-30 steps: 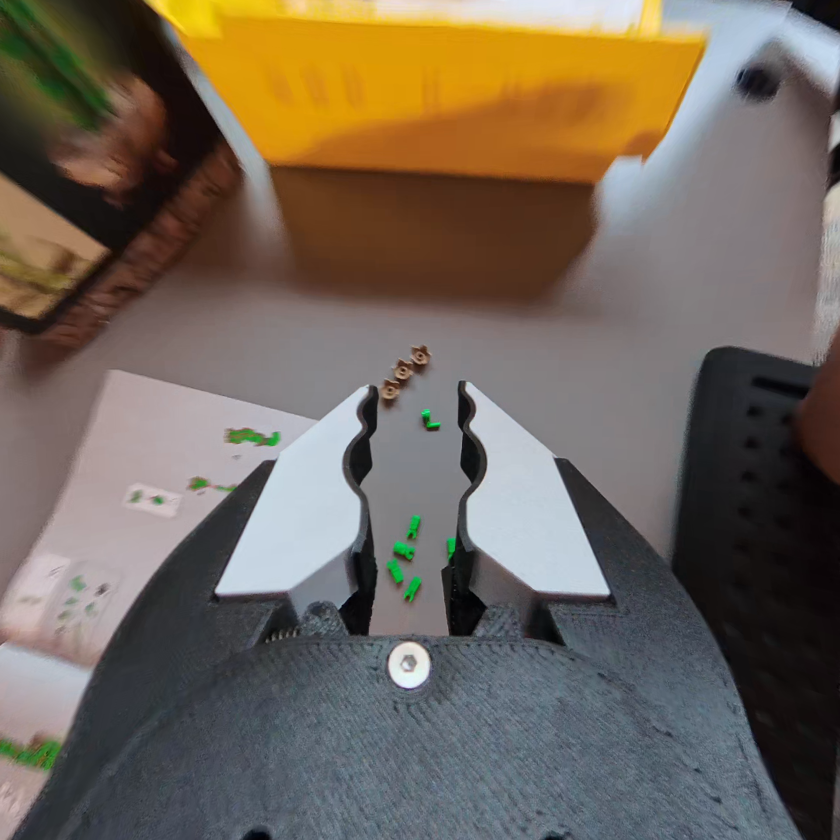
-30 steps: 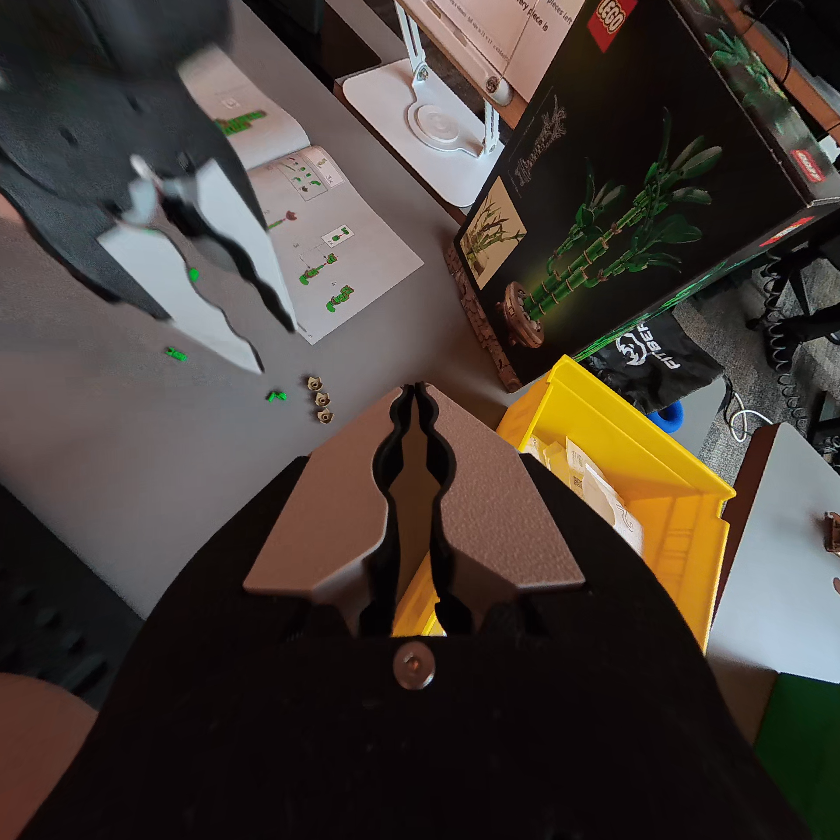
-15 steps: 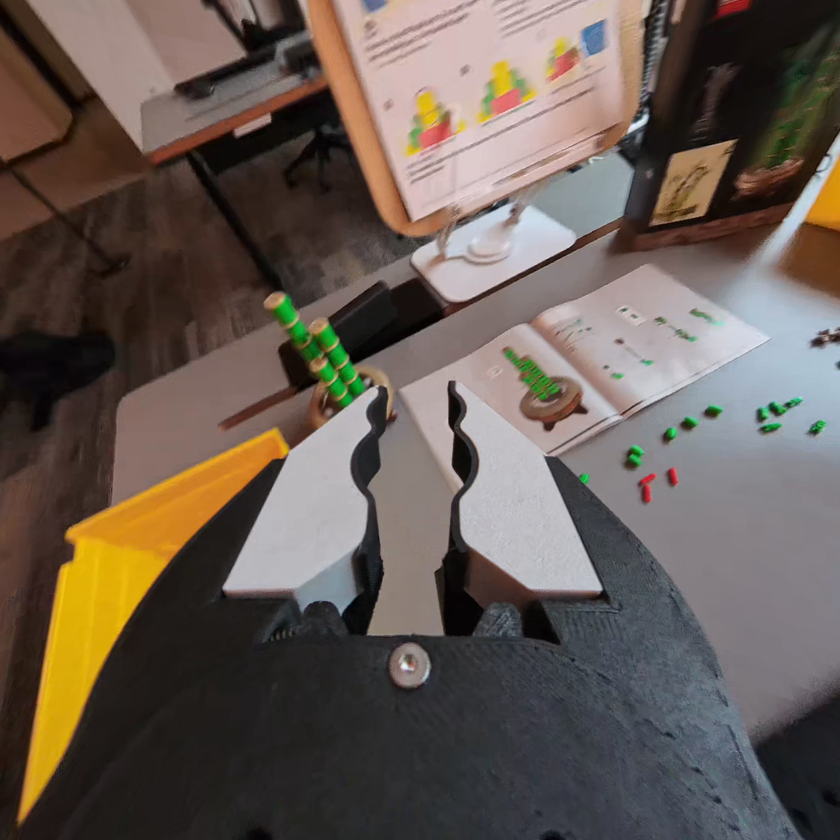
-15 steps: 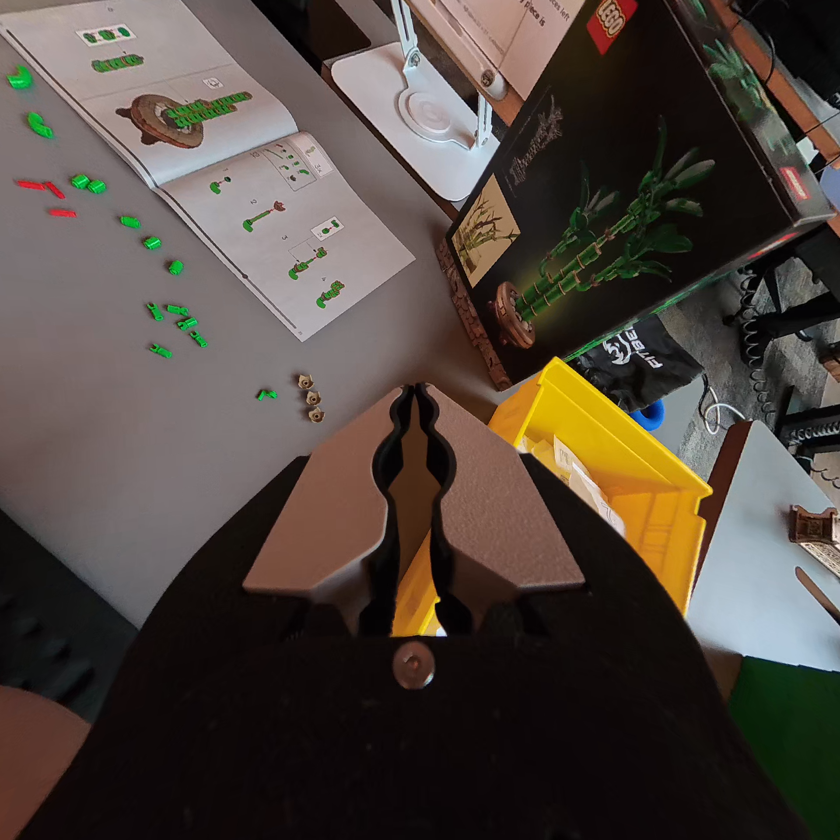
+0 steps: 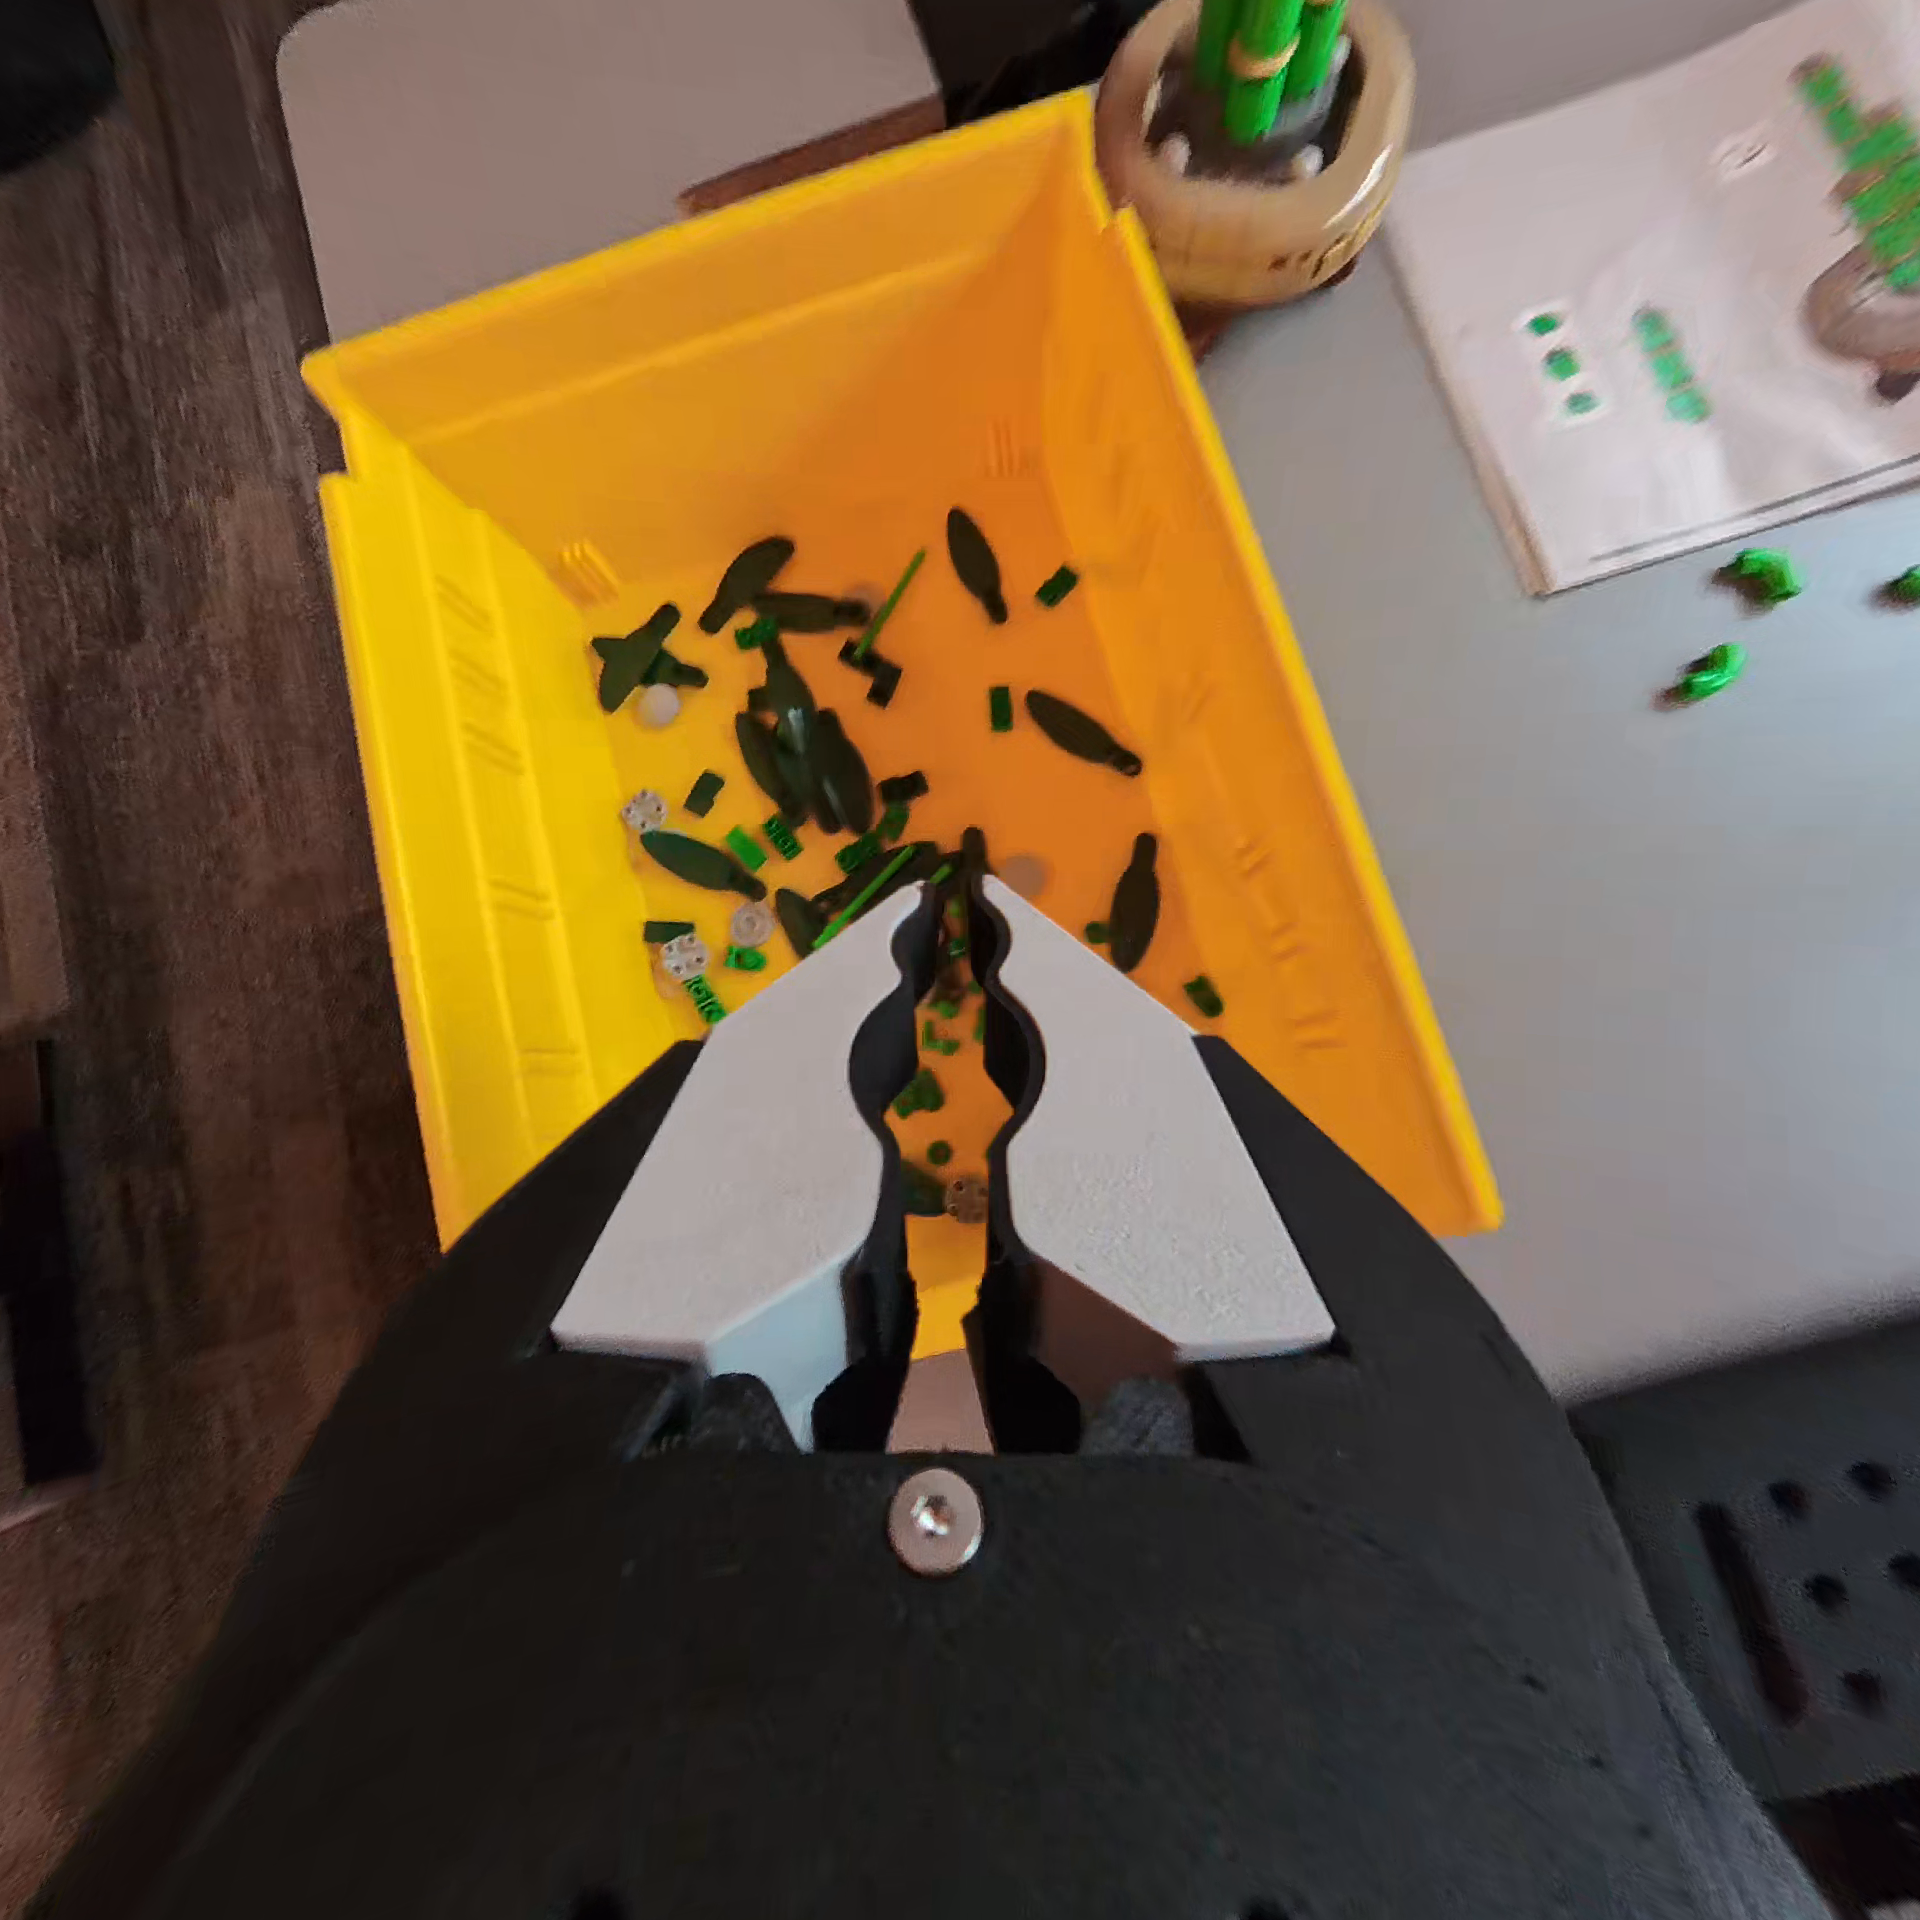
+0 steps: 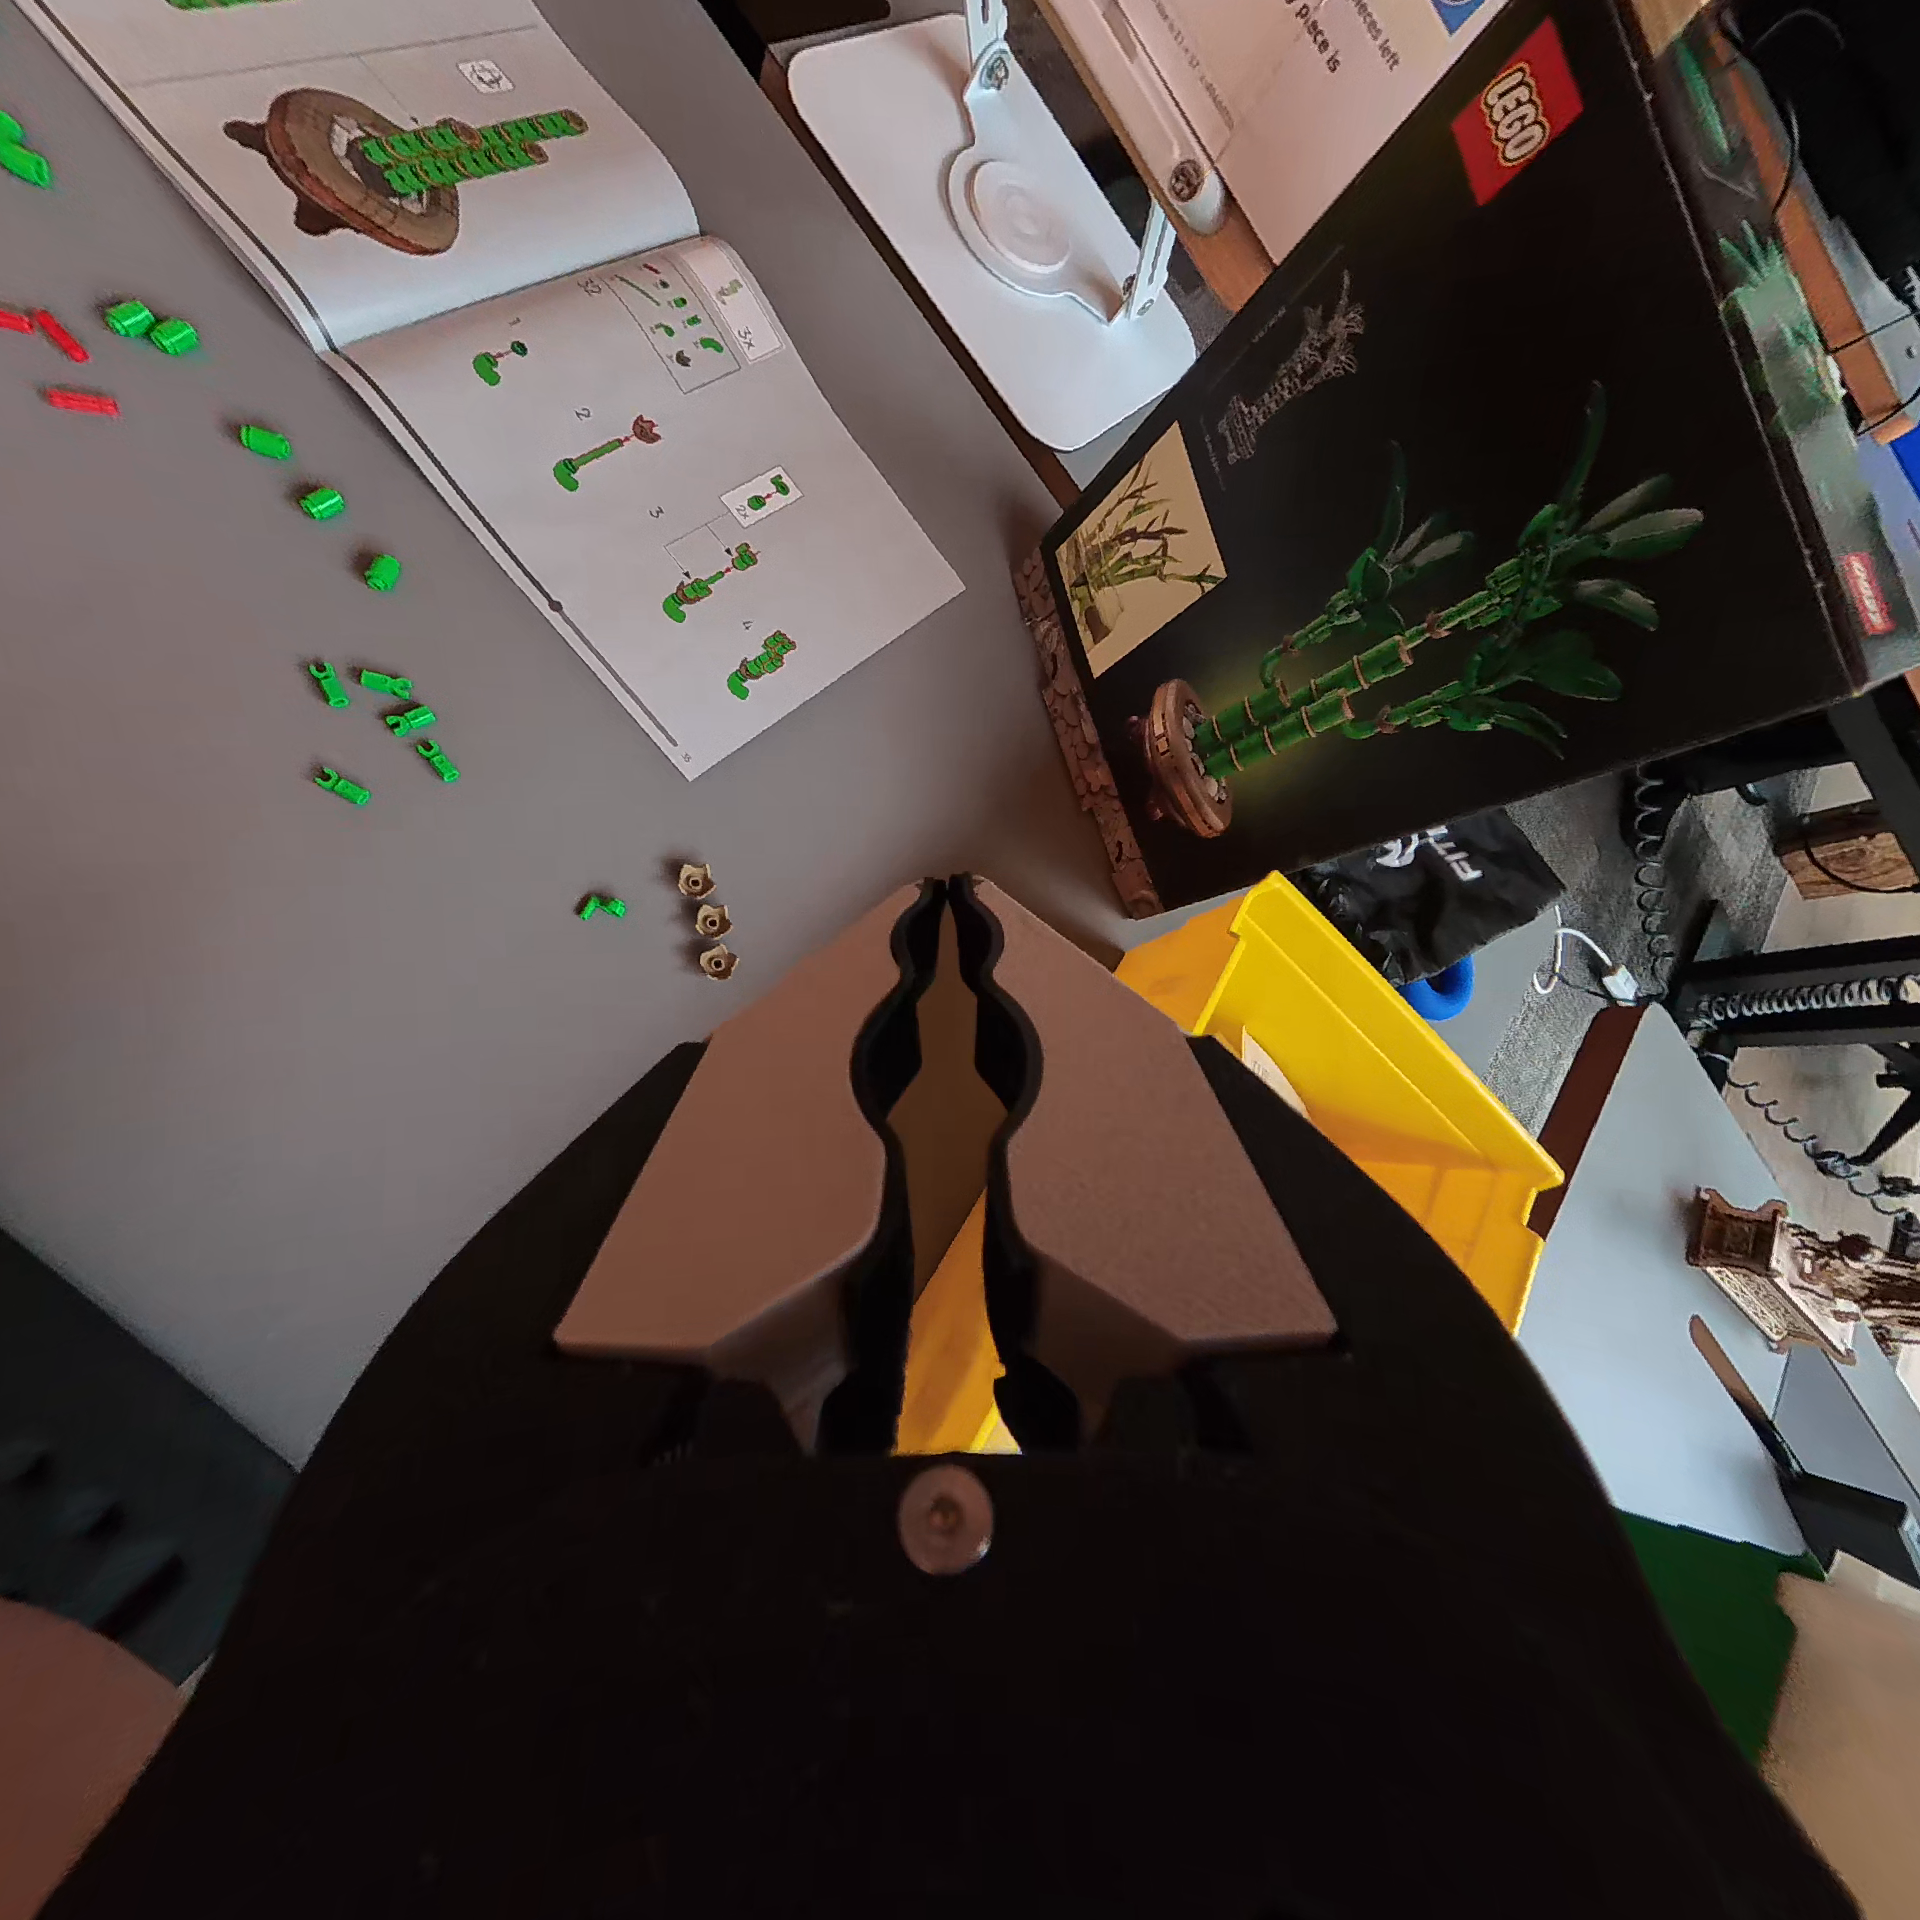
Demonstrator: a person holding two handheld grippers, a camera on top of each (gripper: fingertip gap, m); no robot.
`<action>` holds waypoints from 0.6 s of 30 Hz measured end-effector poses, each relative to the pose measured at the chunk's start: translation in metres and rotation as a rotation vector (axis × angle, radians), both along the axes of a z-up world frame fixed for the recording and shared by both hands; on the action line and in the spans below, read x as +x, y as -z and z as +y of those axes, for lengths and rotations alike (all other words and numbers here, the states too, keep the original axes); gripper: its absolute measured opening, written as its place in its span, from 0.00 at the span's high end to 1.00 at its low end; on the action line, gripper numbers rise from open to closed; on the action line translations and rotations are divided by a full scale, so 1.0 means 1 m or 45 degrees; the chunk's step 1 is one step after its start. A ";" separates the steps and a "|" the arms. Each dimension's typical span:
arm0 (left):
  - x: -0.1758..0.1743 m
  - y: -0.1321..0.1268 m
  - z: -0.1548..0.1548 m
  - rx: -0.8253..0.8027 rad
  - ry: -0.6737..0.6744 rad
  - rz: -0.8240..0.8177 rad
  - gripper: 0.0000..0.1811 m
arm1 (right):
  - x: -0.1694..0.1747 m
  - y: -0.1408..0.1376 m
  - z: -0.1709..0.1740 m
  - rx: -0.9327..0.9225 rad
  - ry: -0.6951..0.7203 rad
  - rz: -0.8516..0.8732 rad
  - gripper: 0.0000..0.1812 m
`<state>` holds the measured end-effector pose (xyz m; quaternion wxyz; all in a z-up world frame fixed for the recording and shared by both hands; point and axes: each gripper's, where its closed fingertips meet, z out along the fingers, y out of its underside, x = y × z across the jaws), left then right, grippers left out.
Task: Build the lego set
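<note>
In the left wrist view my left gripper (image 5: 951,888) hangs over a yellow bin (image 5: 675,343) that holds several dark green leaf pieces (image 5: 800,748) and small green and tan parts. Its jaws are almost together, with no piece clearly between them. A tan pot with green bamboo stalks (image 5: 1247,177) stands beyond the bin. My right gripper (image 6: 948,883) is shut and empty above the grey table. Loose bright green pieces (image 6: 384,717), three tan pieces (image 6: 712,920) and red pins (image 6: 78,400) lie left of it. The open instruction booklet (image 6: 582,416) lies farther back.
The black set box (image 6: 1455,520) stands at the back right, with a second yellow bin (image 6: 1351,1091) at the table's edge beside my right gripper. A white stand base (image 6: 1018,229) sits behind the booklet. A black perforated mat (image 5: 1766,1558) lies at the front. There is about 70 centimeters between the tips of the two grippers.
My left gripper has swung left from the loose pieces, past the booklet, to above the yellow bin, and its jaws have closed. My right gripper has barely moved.
</note>
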<state>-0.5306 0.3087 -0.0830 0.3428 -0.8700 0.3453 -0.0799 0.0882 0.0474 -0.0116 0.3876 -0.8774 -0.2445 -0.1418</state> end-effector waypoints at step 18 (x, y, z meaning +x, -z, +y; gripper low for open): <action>-0.036 0.092 -0.001 -0.480 -0.024 0.201 0.98 | -0.008 0.025 0.015 -0.144 -0.011 -0.030 1.00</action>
